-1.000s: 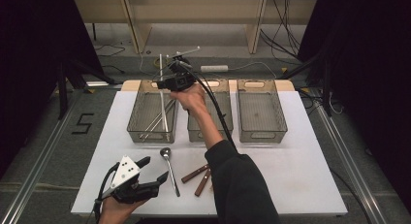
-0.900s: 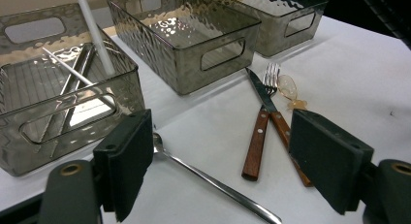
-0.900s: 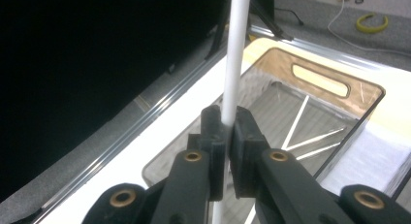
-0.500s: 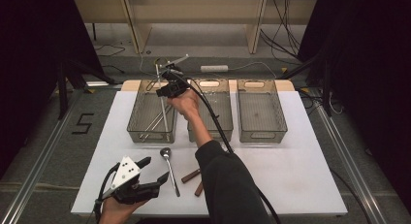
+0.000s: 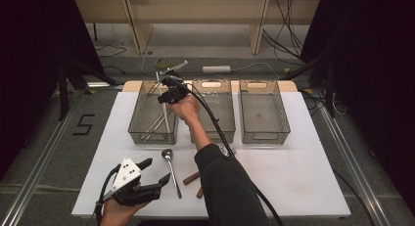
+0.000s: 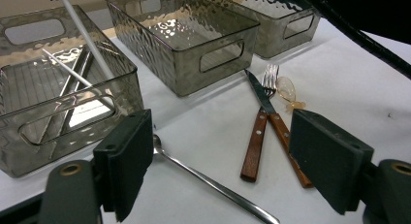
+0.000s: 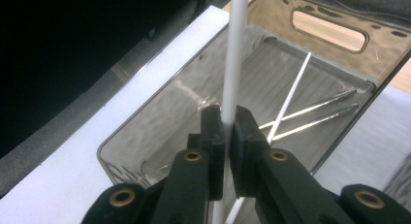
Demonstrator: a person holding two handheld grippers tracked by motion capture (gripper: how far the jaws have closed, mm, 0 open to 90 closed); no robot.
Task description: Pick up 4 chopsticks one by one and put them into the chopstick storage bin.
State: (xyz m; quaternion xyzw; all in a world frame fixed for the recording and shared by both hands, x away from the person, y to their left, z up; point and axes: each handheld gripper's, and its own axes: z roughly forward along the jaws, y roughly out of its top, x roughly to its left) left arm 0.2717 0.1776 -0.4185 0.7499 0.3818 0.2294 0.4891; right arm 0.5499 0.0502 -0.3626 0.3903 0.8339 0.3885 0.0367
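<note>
Between gripper point(image 7: 225, 132) pads, slim white chopstick point(image 7: 234, 54)

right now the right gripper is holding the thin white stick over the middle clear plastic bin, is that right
Not quite. The right gripper is clamped on the thin white stick, but over the left-hand clear plastic bin that already holds a white stick and metal rods, not the middle one. The high view shows this.
</note>
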